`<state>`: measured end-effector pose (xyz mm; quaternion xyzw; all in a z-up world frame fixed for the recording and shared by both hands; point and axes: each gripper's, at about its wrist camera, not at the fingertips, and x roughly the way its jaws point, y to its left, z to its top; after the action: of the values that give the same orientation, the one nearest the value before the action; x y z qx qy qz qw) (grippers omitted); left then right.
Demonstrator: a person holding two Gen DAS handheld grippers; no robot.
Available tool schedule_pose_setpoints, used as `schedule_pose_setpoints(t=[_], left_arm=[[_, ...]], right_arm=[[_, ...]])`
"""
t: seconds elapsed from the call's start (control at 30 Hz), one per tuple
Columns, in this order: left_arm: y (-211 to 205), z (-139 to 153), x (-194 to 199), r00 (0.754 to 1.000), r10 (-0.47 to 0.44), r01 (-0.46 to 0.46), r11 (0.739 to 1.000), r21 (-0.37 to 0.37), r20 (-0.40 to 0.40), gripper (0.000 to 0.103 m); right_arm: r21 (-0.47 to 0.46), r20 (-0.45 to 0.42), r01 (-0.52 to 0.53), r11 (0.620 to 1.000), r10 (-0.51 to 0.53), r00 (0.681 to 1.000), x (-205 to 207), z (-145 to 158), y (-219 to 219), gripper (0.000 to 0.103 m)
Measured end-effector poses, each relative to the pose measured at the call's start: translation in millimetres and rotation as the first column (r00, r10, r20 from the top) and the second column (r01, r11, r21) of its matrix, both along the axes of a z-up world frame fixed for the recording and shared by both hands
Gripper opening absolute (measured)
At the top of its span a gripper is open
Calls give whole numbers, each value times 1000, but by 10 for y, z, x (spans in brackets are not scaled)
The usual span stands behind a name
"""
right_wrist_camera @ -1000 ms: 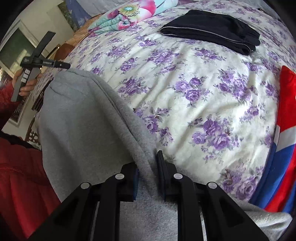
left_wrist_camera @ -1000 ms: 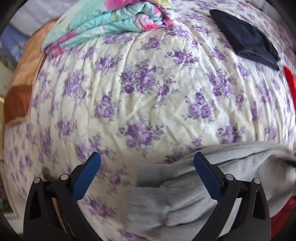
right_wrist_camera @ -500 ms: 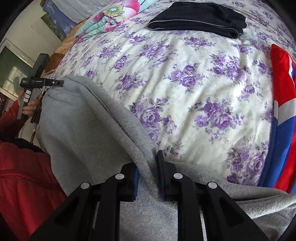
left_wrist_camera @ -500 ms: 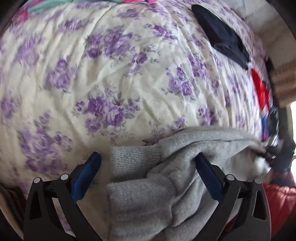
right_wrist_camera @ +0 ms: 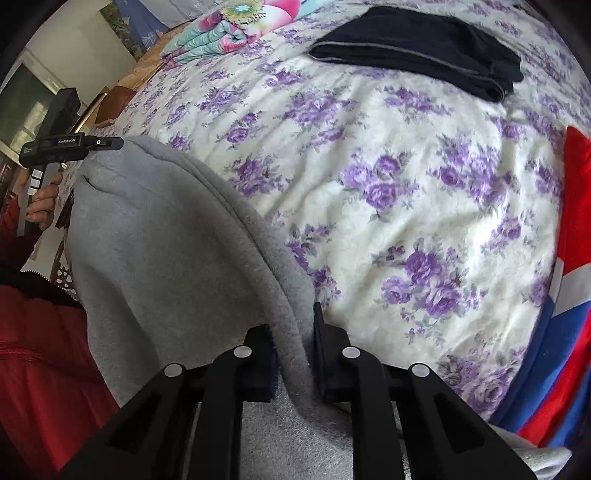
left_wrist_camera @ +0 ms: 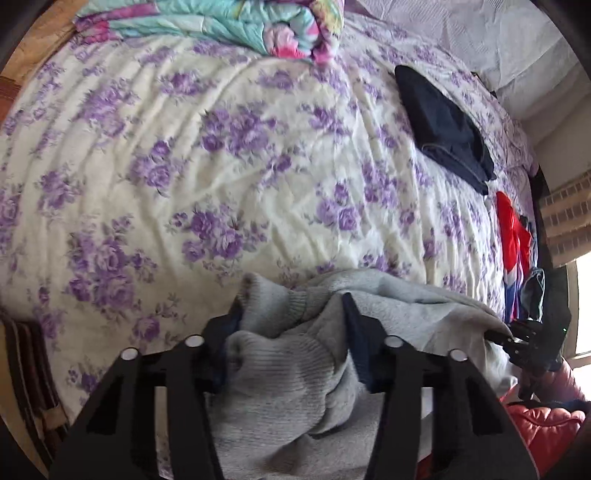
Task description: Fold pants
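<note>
The grey sweatpants [right_wrist_camera: 166,258] hang stretched between my two grippers at the near edge of the bed. My left gripper [left_wrist_camera: 291,314] is shut on the ribbed cuffs of the pants [left_wrist_camera: 280,354], bunched between its fingers. My right gripper [right_wrist_camera: 293,332] is shut on a folded edge of the grey pants near the other end. In the right wrist view the left gripper [right_wrist_camera: 107,142] shows at far left, holding the pants' end up. In the left wrist view the right gripper [left_wrist_camera: 517,338] shows at far right.
The bed has a white sheet with purple flowers [left_wrist_camera: 258,166]. Folded dark pants [left_wrist_camera: 443,125] lie at the far side, also in the right wrist view [right_wrist_camera: 424,48]. A red-white-blue garment [right_wrist_camera: 569,295] lies at right. A folded colourful quilt [left_wrist_camera: 221,22] lies at the back.
My left gripper has closed on the grey cuffs; it was open around them before. The right gripper stays shut on the pants, and the cloth is raised between both.
</note>
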<state>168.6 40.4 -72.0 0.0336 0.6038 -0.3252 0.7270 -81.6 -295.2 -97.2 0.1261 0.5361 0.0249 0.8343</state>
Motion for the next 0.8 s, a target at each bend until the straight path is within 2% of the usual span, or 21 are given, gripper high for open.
schedule_pose_setpoints(t=[0.13, 0.27, 0.3, 0.33, 0.37, 0.4, 0.43, 0.47, 0.5, 0.57, 0.6, 0.63, 0.7, 0.73, 0.8], left_arm=[[-104, 204, -25, 997, 14, -14, 1000, -3, 71, 36], [-120, 498, 270, 990, 79, -67, 993, -100, 119, 35], [-136, 578, 435, 986, 109, -93, 988, -126, 125, 35], [-174, 630, 605, 982, 133, -115, 985, -128, 137, 35], [-241, 646, 798, 976, 158, -144, 984, -104, 147, 36], [-290, 619, 944, 974, 175, -164, 983, -81, 146, 38], [-340, 577, 1120, 972, 192, -186, 981, -49, 138, 40], [-349, 533, 1254, 966, 222, -223, 975, -10, 135, 40], [-343, 524, 1383, 952, 269, -277, 960, 38, 144, 38], [-282, 572, 1386, 950, 275, -282, 959, 28, 147, 41], [-232, 629, 1323, 952, 261, -267, 964, 13, 161, 53], [-188, 658, 1250, 950, 253, -260, 965, 15, 184, 72], [-92, 620, 1086, 945, 244, -259, 965, 40, 219, 86], [-47, 562, 1015, 948, 237, -254, 966, 55, 211, 86], [69, 363, 896, 959, 239, -254, 963, 93, 151, 86]], right_arm=[[-31, 75, 5, 1000, -2, 997, 249, 440, -161, 14], [-59, 195, 53, 997, -41, 980, 634, 893, -468, 14], [-58, 191, 40, 998, -28, 981, 834, 948, -551, 14], [-56, 146, 17, 998, -9, 989, 1016, 920, -645, 15], [-111, 81, 19, 994, -10, 997, 1314, 837, -721, 27], [-209, 64, 41, 977, -28, 998, 1483, 775, -777, 38], [-297, 96, 75, 952, -48, 994, 1611, 770, -805, 43], [-327, 149, 114, 938, -68, 987, 1665, 827, -860, 43], [-289, 203, 165, 943, -108, 973, 1665, 926, -951, 43], [-124, 291, 231, 965, -187, 938, 1462, 1100, -1107, 50], [-98, 311, 248, 964, -207, 927, 1316, 1135, -1157, 55], [-112, 322, 273, 955, -225, 920, 1150, 1144, -1201, 61], [-170, 307, 346, 923, -284, 909, 785, 1065, -1317, 64], [-173, 288, 395, 902, -337, 896, 563, 1000, -1407, 64], [-113, 239, 517, 849, -481, 843, 42, 834, -1633, 64]])
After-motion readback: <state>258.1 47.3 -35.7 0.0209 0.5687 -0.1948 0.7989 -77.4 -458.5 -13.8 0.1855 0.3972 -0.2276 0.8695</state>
